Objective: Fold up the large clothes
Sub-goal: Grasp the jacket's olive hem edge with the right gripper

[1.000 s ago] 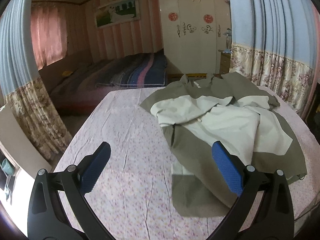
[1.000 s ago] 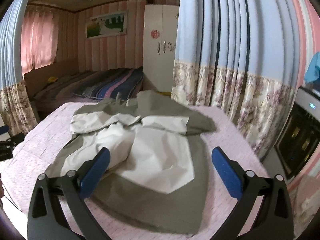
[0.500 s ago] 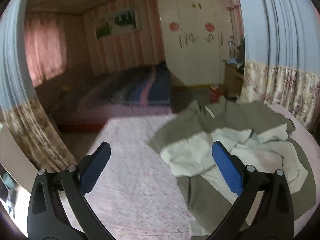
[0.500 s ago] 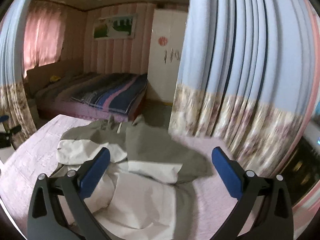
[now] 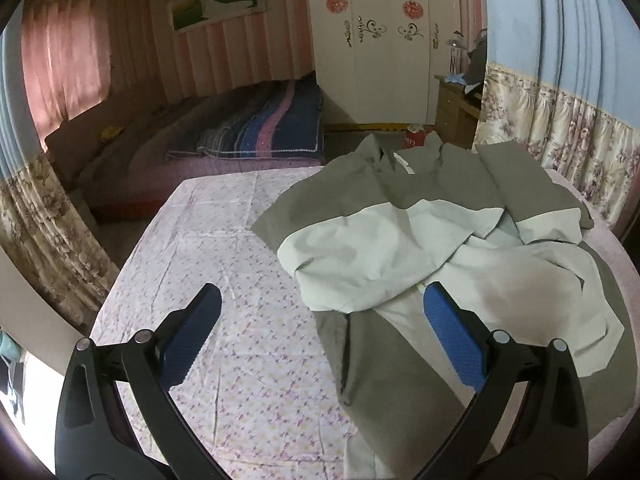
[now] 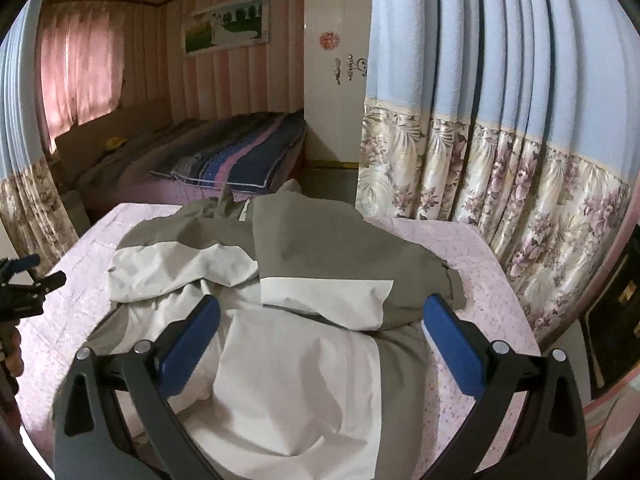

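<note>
A large olive-and-cream jacket (image 5: pixel 420 240) lies crumpled on a table with a pink floral cloth (image 5: pixel 224 272). It also fills the right wrist view (image 6: pixel 304 280), collar at the far edge. My left gripper (image 5: pixel 320 312) is open and empty, held above the cloth at the jacket's left side. My right gripper (image 6: pixel 320 316) is open and empty above the jacket's near right part. The left gripper also shows at the left edge of the right wrist view (image 6: pixel 24 280).
A floral and blue curtain (image 6: pixel 500 152) hangs close on the right. A bed with a striped blanket (image 5: pixel 260 128) and a white wardrobe (image 5: pixel 384 40) stand beyond the table's far edge. A dark appliance (image 6: pixel 612 320) stands at the right.
Both grippers tilted up and forward half a second ago, then came back down toward the jacket, now closer to it. Both stayed open and empty. The jacket has not moved.
</note>
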`<state>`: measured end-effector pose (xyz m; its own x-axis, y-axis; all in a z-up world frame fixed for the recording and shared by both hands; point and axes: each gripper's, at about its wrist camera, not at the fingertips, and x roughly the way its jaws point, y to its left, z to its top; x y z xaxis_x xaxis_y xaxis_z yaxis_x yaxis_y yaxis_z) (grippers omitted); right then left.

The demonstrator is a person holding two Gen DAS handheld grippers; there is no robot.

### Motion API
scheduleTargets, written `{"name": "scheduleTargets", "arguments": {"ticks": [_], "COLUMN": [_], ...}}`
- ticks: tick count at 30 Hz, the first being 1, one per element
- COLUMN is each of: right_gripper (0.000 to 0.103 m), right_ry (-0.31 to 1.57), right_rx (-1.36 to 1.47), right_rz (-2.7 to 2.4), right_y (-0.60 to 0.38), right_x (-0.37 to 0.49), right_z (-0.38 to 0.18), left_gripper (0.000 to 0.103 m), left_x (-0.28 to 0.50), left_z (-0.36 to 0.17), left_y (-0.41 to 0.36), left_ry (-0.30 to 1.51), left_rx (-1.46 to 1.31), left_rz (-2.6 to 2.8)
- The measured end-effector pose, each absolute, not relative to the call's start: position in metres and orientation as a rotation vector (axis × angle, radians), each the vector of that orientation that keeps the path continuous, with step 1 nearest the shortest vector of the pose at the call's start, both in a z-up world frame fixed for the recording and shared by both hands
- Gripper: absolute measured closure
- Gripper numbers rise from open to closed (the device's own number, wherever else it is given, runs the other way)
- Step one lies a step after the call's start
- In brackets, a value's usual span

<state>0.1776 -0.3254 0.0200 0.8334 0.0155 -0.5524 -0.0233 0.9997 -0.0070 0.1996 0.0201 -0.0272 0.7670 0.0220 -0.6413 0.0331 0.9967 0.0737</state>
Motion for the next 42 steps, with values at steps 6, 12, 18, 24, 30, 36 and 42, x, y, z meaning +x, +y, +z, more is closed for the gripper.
{"name": "scheduleTargets", "arguments": {"ticks": [6, 12, 18, 24, 30, 36, 42], "right_gripper": [0.002, 0.002, 0.002, 0.010, 0.010, 0.010, 0.010], "right_ry": [0.636, 0.668, 0.712, 0.679, 0.549, 0.546, 0.592], "right_rx": [-0.111, -0.016, 0.066, 0.044, -0.066, -0.024, 0.077], "right_rz": [0.026, 0.025, -0.026, -0.056, -0.091, -0.008, 0.070], "right_y": [-0.313, -0.332, -0.366, -0.387, -0.401, -0.418, -0.414], "right_x": [0.210, 0.226, 0.236, 0.234, 0.236, 0.283, 0.307], "right_z": [0.000, -0.021, -0.040, -0.015, 0.062, 0.112, 0.059], "left_gripper": [0.003, 0.003, 0.003, 0.003, 0.003, 0.003, 0.003], "left_x": [0.229, 0.240, 0.247, 0.254, 0.258, 0.269, 0.289], "left_z": [-0.042, -0.062, -0.066, -0.057, -0.026, 0.034, 0.066], "left_y": [0.011, 0.009, 0.017, 0.022, 0.026, 0.031, 0.048], "left_ry": [0.730, 0.764, 0.754, 0.729, 0.671, 0.588, 0.542], "left_rx": [0.100, 0.107, 0.101, 0.125, 0.156, 0.169, 0.095], "left_rz": [0.004, -0.024, -0.011, 0.016, 0.061, 0.083, 0.133]}}
